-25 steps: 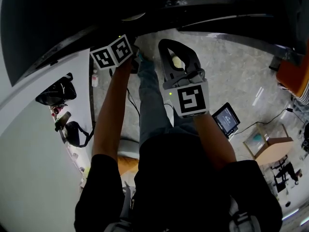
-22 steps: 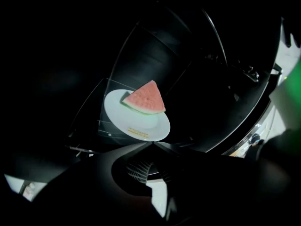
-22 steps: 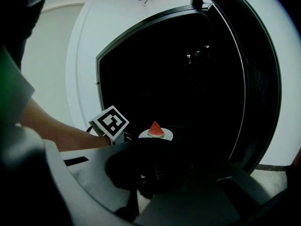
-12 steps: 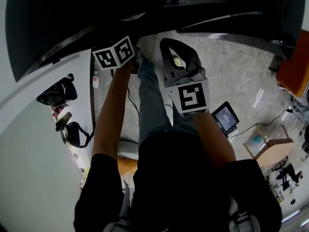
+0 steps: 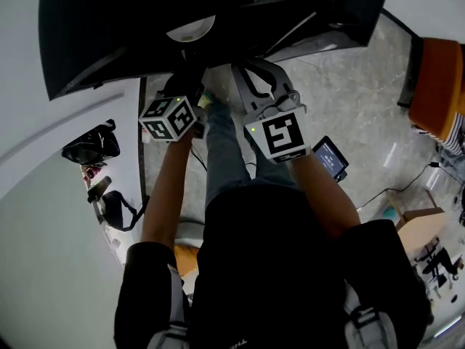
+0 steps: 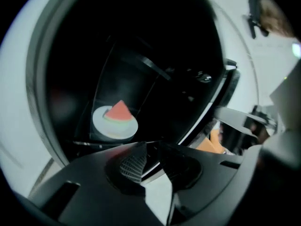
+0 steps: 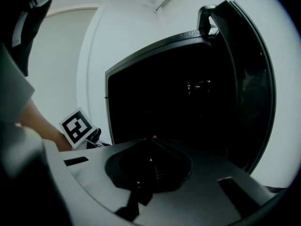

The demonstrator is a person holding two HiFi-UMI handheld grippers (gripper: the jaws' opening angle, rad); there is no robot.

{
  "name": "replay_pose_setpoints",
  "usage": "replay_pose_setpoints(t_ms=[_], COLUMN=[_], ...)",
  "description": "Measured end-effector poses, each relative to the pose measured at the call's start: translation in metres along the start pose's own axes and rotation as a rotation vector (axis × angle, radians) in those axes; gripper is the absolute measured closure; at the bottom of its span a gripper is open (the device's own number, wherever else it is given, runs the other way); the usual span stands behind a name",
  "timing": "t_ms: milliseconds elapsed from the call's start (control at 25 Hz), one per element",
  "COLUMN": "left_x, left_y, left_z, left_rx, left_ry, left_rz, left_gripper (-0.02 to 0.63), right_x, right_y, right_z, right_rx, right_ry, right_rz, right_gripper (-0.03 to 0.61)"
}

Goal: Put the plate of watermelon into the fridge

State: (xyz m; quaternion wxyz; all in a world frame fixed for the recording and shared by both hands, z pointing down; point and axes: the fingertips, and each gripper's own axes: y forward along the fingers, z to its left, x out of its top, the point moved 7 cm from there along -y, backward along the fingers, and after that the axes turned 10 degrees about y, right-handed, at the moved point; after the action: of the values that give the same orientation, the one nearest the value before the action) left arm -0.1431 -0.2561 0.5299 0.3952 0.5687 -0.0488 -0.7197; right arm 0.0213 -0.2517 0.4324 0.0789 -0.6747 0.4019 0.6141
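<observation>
A white plate with a red watermelon slice rests on a shelf inside the dark fridge. In the head view the plate shows as a pale oval in the black opening. My left gripper hangs in front of the fridge, back from the plate. Its jaws are closing, a narrow gap still shows, and nothing is between them. My right gripper is shut and empty, pointing at the fridge opening. The fridge door stands open at the right.
A white wall and surface run along the left, with black bags beside them. On the stone floor lie a tablet and a cardboard box. An orange chair stands at the right. The person's legs are below the grippers.
The left gripper has drawn back from the fridge towards the person, leaving the plate on the shelf. The right gripper has barely shifted.
</observation>
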Motion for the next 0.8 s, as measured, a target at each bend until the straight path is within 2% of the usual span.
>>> replay_pose_setpoints(t_ms=[160,320,480,640,800], left_x=[0.019,0.037,0.051,0.055,0.062], left_y=[-0.038,-0.076,-0.111,-0.131,-0.141], left_z=[-0.025,-0.05,-0.08,-0.093,-0.095], left_rx=[0.033,0.042,0.044,0.055,0.066], left_ry=[0.077,0.069,0.051,0.048,0.05], left_rz=[-0.082,-0.176,-0.254,-0.268,-0.271], left_gripper=[0.581,0.598,0.598,0.598,0.598], right_x=[0.022,0.042,0.055,0.057,0.052], right_y=[-0.017,-0.038,-0.074,-0.106,-0.132], right_z=[-0.011,-0.029,-0.055,-0.077,-0.09], right_rx=[0.042,0.06,0.031,-0.004,-0.079], right_ry=[-0.021,-0.038,-0.093,-0.15,-0.102], right_rz=[-0.053,-0.119,-0.124,-0.174,-0.121], right_gripper=[0.569,0.569,0.569,0.569,0.569])
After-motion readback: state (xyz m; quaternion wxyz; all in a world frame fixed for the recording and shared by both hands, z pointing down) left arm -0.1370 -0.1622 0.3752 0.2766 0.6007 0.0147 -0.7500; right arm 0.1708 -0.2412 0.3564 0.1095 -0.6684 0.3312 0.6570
